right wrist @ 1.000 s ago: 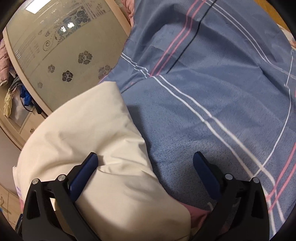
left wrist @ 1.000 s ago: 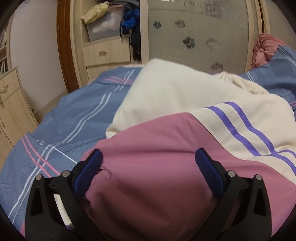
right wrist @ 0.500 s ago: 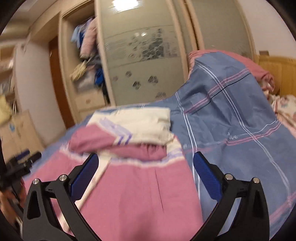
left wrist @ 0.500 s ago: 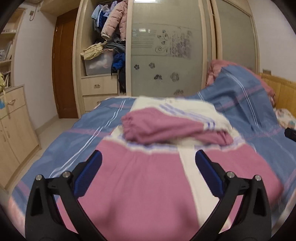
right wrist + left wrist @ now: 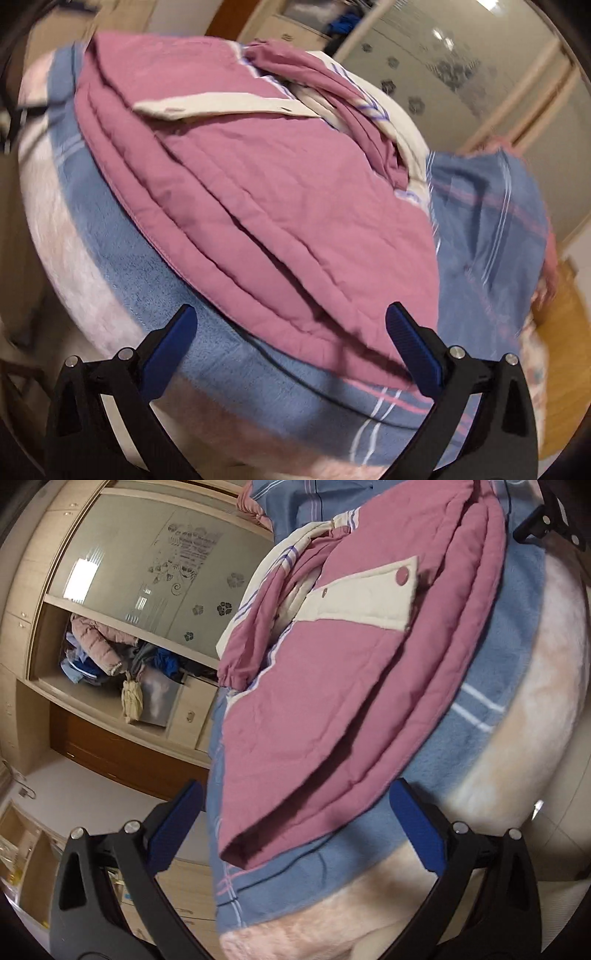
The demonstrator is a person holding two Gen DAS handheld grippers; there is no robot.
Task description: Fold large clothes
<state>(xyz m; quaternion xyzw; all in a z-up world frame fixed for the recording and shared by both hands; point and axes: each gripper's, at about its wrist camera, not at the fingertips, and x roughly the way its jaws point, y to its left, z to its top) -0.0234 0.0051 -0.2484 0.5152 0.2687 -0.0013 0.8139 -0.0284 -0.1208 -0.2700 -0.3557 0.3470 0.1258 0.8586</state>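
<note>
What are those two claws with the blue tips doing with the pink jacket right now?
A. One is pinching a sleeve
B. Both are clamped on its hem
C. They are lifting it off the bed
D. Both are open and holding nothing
D: the left claw and the right claw both stand with blue pads spread wide apart, and the pink jacket lies folded on the blue blanket beyond them, ungripped.
</note>
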